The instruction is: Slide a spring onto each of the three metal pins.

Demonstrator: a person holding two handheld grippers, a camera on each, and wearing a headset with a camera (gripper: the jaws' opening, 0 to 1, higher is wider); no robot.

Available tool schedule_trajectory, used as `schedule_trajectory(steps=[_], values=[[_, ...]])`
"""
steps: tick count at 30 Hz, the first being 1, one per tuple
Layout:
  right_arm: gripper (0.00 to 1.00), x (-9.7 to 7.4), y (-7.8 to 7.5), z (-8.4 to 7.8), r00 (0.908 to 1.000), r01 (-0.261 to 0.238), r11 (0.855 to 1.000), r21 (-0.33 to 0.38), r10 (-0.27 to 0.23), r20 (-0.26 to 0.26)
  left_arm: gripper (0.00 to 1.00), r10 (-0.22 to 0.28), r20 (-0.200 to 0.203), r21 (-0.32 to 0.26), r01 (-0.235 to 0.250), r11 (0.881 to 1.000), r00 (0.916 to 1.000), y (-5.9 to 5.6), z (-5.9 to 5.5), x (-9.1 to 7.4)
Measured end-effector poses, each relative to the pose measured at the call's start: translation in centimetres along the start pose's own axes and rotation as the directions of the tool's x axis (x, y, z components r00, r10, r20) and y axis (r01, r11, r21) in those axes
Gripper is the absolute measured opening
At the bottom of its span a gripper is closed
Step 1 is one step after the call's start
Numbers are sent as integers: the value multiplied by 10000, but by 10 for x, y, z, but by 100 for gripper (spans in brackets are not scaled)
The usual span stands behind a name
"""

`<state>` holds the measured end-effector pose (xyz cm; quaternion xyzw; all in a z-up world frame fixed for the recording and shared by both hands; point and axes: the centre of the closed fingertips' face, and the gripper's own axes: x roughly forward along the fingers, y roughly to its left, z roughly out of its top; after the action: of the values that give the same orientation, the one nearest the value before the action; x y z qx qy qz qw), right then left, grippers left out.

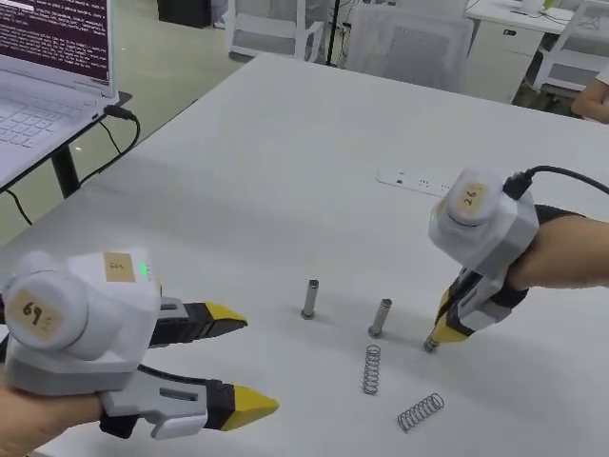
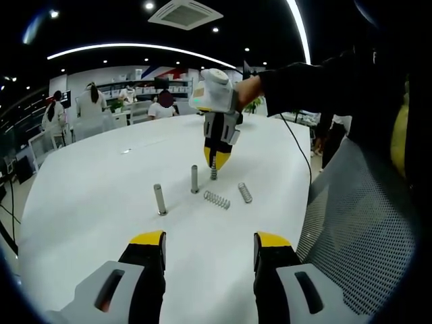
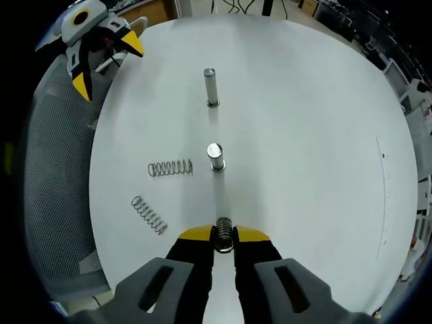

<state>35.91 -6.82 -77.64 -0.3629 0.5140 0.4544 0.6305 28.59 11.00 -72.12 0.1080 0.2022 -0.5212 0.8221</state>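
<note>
my right tongs (image 1: 440, 335) pinch a spring (image 3: 224, 233) upright, its lower end at the table (image 1: 285, 171). i cannot tell if a pin is inside it. in line beyond it stand the near pin (image 1: 381, 317) and the far pin (image 1: 310, 298), both bare. a loose spring (image 1: 371, 368) and a second one (image 1: 421, 411) lie flat close by. my left tongs (image 1: 259, 365) are spread wide, well apart from the pins.
</note>
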Motion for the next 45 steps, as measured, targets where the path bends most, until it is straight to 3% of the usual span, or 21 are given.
schedule_trajectory(steps=[20,36,45], values=[[10,4,-1,0,10000,44,9997,-257,-44,7,46,-7,-33,-22,7,10000,10000,2,-1,0],[25,-3,-4,-6,9986,283,9995,-122,-278,455,46,-63,-57,-9,63,10000,10000,1,-2,1],[28,-11,-3,-18,9967,468,9988,146,-477,653,46,-99,-39,18,100,9999,9999,-1,-1,2]])
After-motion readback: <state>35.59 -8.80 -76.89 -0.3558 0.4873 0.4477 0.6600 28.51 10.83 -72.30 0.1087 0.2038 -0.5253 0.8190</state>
